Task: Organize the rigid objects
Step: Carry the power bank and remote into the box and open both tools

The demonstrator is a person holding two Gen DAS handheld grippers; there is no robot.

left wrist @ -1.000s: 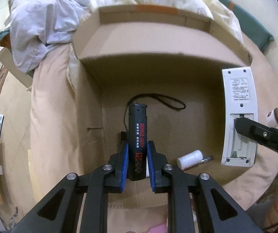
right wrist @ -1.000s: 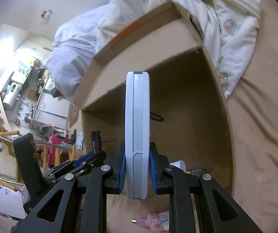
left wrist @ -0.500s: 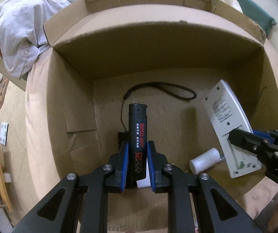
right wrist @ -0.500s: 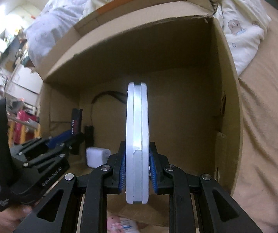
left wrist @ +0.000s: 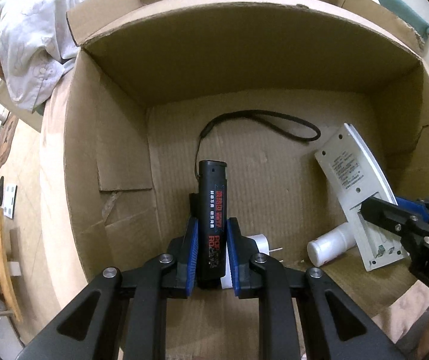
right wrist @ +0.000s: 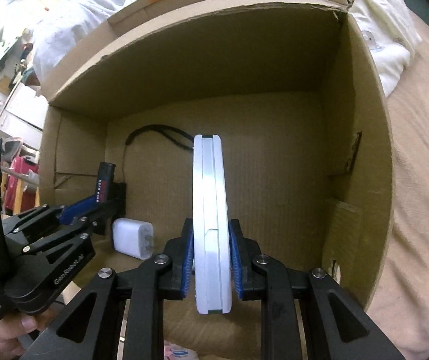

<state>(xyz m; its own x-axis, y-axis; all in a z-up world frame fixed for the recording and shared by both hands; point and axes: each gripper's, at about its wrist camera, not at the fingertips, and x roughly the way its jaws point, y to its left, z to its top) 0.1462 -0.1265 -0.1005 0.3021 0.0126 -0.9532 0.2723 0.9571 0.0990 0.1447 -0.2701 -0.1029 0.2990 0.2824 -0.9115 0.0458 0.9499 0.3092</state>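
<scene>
flashlight [left wrist: 213,219] black, red lettering (wrist strap); remote [right wrist: 211,225] white, slim.

Both handheld grippers are matte black plastic, each with 2 fingers lined with ribbed blue pads [left wrist: 192,250] and linkage arms pinned by round silver screws [left wrist: 166,258]. Seen from the right wrist camera, the left gripper [right wrist: 100,198] shows small silver screws along its side and white lettering reading "GenRobot.AI" on its body. From the left wrist camera, the right gripper [left wrist: 379,210] carries partly visible white letters, "DA".
</scene>
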